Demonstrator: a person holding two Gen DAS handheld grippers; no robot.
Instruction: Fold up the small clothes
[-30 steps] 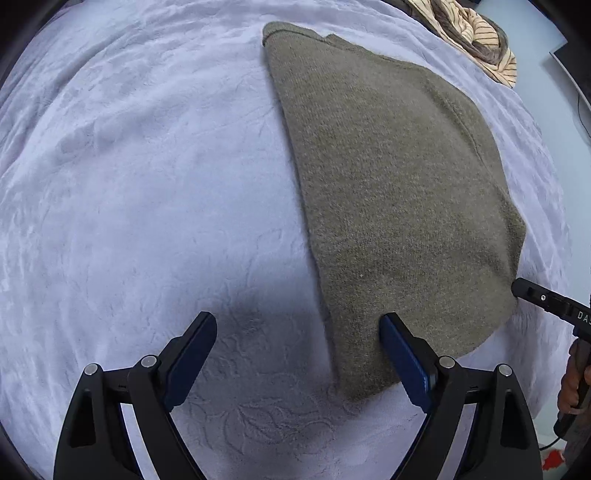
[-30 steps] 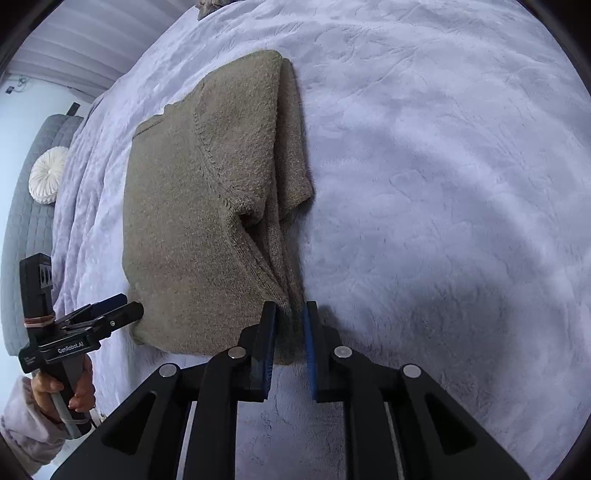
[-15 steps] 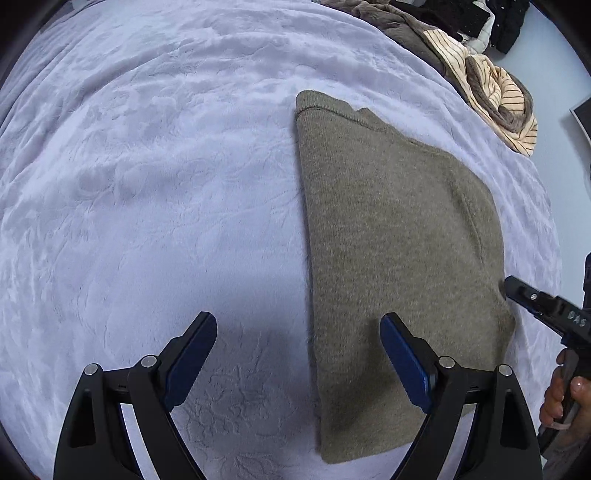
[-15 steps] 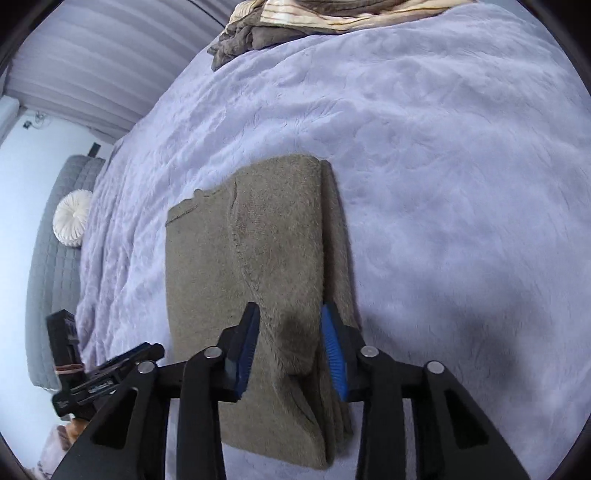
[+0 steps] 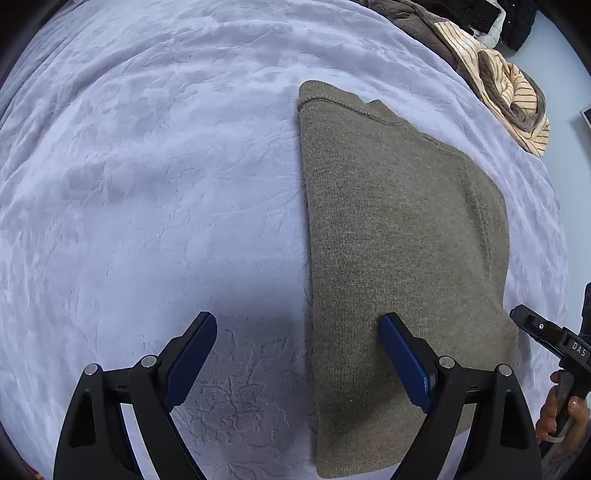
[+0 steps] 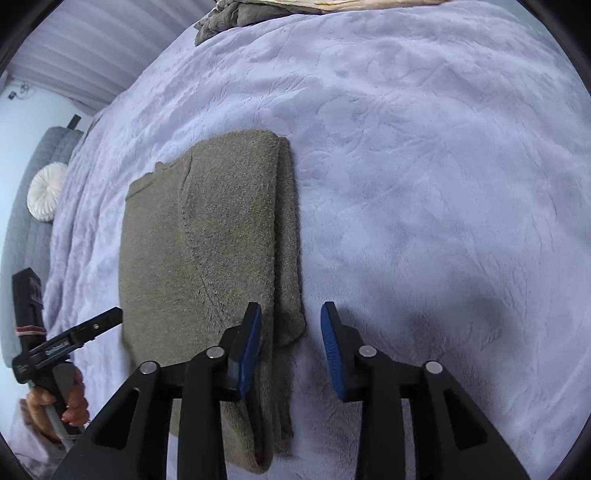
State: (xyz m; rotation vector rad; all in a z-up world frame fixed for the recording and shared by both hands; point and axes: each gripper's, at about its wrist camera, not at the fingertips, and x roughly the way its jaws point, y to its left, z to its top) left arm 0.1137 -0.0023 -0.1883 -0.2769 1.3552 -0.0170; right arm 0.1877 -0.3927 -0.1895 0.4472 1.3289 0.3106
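An olive-green knit sweater (image 5: 399, 236) lies folded flat on the lavender bedspread (image 5: 147, 184). It also shows in the right wrist view (image 6: 207, 240), with its stacked folded layers along its right edge. My left gripper (image 5: 299, 354) is open and empty above the sweater's near left edge. My right gripper (image 6: 291, 343) is open and empty above the sweater's near right edge. Each gripper shows at the edge of the other's view: the right one (image 5: 546, 336) and the left one (image 6: 74, 339).
A heap of striped and brown clothes (image 5: 491, 62) lies at the far edge of the bed, also in the right wrist view (image 6: 258, 11). A grey headboard with a round white cushion (image 6: 46, 192) stands at the left.
My right gripper has opened, let go of the sweater's edge and lifted back. My left gripper has also pulled back and up, still open. The sweater now lies flat.
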